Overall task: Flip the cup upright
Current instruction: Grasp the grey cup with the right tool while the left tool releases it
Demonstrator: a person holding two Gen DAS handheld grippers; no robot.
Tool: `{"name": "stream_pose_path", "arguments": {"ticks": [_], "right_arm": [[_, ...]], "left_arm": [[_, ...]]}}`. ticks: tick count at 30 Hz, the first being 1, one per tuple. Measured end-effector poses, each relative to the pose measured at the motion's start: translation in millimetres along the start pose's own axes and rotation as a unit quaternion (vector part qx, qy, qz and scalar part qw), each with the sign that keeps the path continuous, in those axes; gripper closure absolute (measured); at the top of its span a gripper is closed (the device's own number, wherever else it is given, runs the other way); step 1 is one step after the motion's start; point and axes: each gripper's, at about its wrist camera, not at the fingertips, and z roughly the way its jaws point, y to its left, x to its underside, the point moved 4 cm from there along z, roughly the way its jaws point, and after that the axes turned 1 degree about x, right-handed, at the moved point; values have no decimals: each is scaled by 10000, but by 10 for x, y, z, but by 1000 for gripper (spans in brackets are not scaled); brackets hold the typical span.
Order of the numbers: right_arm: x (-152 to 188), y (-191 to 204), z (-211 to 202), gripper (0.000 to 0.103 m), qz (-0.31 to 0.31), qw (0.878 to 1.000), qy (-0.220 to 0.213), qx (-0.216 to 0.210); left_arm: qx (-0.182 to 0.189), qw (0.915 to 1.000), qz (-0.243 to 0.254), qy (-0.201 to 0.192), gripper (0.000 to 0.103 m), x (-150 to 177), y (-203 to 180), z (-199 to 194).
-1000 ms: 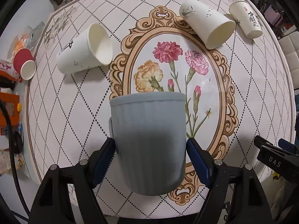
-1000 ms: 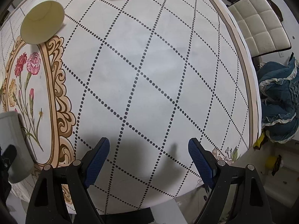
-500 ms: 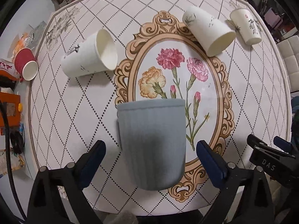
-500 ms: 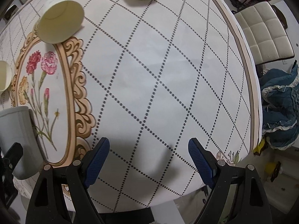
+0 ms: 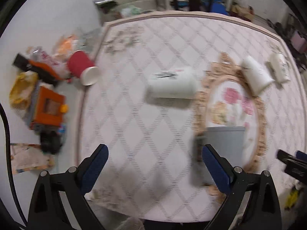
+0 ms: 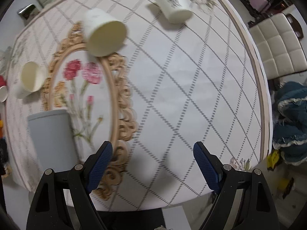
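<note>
A grey-blue ribbed cup [image 5: 224, 143] stands upright on the floral tablecloth, also in the right wrist view [image 6: 50, 136]. My left gripper [image 5: 153, 168] is open and empty, to the left of that cup and apart from it. A white paper cup [image 5: 172, 85] lies on its side ahead of it. Two more white paper cups [image 5: 256, 76] [image 5: 279, 69] lie on their sides at the right. My right gripper [image 6: 152, 164] is open and empty above the tablecloth, right of the grey-blue cup. The left wrist view is blurred.
A red paper cup [image 5: 82, 67] lies at the table's left edge beside clutter, including an orange box [image 5: 49, 109]. The right wrist view shows lying paper cups [image 6: 103, 34] [image 6: 171, 2] [image 6: 29, 79], a padded chair [image 6: 278, 44] and blue cloth [image 6: 289, 122] beyond the table edge [image 6: 257, 76].
My left gripper opened, let go of the grey-blue cup, which now stands alone, and swung left and back. The right gripper view shifted so more of the table shows.
</note>
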Motion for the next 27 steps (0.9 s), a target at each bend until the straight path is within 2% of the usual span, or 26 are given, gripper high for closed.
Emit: {"name": "stream_pose_path", "arguments": {"ticks": [6,10,18,27], "right_arm": [[42,489,-225,15,-473,9984,-130,-264],[52,791,-276,15,-766,9963,-147,-360],[31,1286,-158,15,-1015,9940,-43,-400],[-25,1593,125,15,-1066,9935,276,-287]], "left_arm": [[-291,9979,-490,306,3,248,493,335],[-397,9957,-682,495,3,376,646,484],[-265,9924,-782,910,3,554,787,745],[-169,9929,-629,992,3,590,778,837]]}}
